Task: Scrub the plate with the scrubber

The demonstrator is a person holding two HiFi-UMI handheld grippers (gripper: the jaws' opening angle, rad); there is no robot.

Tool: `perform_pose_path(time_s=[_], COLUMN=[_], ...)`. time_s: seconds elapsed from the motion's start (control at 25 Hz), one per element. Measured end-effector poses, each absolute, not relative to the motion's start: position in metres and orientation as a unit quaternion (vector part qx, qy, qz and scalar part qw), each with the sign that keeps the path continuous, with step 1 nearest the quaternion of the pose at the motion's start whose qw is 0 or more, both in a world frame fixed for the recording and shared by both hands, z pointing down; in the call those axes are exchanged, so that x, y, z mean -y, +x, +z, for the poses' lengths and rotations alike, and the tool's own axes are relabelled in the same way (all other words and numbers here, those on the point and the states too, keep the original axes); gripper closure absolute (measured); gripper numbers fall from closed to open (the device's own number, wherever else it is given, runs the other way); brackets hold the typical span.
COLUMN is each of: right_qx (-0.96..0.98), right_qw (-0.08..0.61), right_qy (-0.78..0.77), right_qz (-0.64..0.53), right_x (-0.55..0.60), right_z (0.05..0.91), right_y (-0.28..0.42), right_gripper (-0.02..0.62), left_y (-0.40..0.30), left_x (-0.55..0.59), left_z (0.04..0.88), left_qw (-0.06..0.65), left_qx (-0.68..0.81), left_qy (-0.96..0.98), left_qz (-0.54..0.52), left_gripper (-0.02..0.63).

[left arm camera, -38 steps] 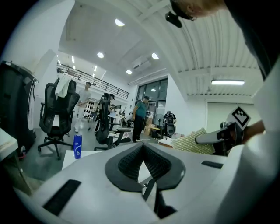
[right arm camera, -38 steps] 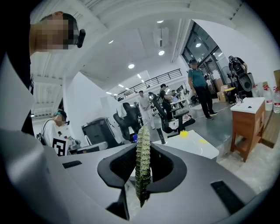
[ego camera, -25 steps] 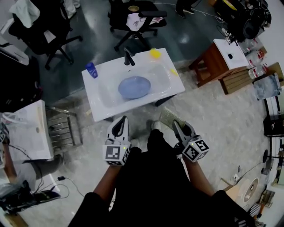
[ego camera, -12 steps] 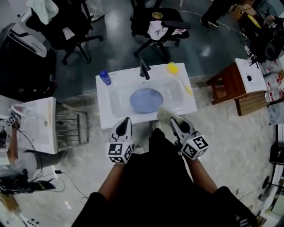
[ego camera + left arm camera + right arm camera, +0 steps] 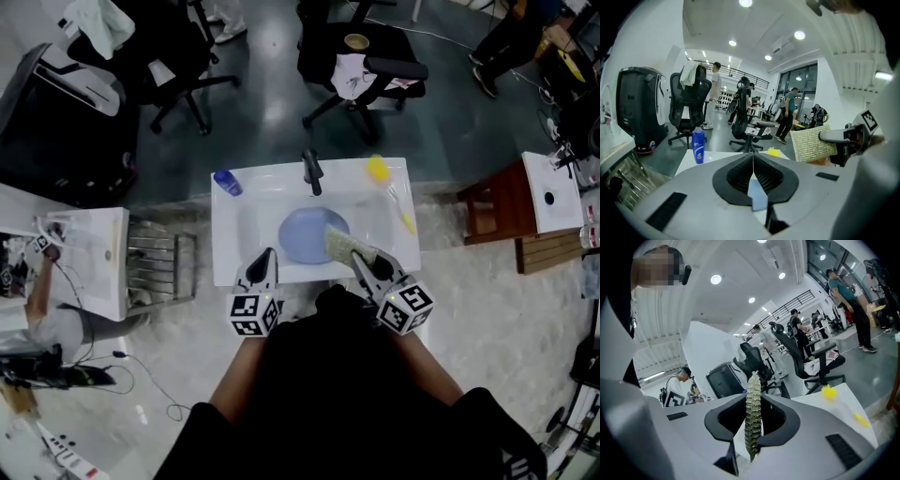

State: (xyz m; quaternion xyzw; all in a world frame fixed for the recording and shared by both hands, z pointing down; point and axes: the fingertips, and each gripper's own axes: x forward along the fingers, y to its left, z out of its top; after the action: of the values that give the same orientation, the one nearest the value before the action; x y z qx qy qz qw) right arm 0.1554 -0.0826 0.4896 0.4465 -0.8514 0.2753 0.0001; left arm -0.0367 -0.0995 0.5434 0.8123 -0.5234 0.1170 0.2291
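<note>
Green-gold and sparkly, the scrubber [image 5: 752,390] is pinched between the two jaws of the right gripper [image 5: 753,427]. The jaws press on its flat sides, so its free end sticks out in front. I think it is held this way so the flat face can rub the plate. The left gripper [image 5: 753,163] has its jaws squeezed tight together with nothing in them. Maybe it is there to steady the plate.

Both grippers hang at the near edge of the white sink [image 5: 225,253]. The scrubber's free end reaches over the sink, above the right side of the blue plate [image 5: 302,234]. I cannot tell if it touches. The plate lies flat in the middle of the sink bowl, likely so water and dirt stay inside. I think the scrubbing has not begun yet.

At the back of the sink stands a dark tap [image 5: 312,172]. A blue bottle [image 5: 227,182] stands on the sink's back left corner. A small yellow thing [image 5: 377,169] sits on the back right corner. A long yellow thing [image 5: 404,218] lies along the right rim.

Counting: two grippers, one scrubber, one plate, one sink, one tap, one blue bottle, two yellow things.
</note>
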Motion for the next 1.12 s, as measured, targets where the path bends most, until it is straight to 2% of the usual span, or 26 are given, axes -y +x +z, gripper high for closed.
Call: perform_pose_path(time_s=[0.24,0.64,1.12], right_qx=[0.873,0.886,0.864], right_qw=[0.022,0.054,0.073], right_qy=[0.407,0.358,0.386], right_qz=[0.269,0.289,0.315], right_x=[0.114,0.144,0.169], right_z=[0.498,0.527,0.549], right_y=[0.16,0.172,0.163], right_gripper=[0.532,0.532,0.532], left_y=[-0.03,-0.035,-0.047], left_x=[0.118,0.138,0.168], left_z=[0.573,0.656,0.746], left_qw=[0.249,0.321,0.398], left_qx=[0.542,0.537,0.491], left_qy=[0.788,0.747,0.725], left_qz=[0.153,0.224,0.272], left_gripper=[0.601,0.601,0.598])
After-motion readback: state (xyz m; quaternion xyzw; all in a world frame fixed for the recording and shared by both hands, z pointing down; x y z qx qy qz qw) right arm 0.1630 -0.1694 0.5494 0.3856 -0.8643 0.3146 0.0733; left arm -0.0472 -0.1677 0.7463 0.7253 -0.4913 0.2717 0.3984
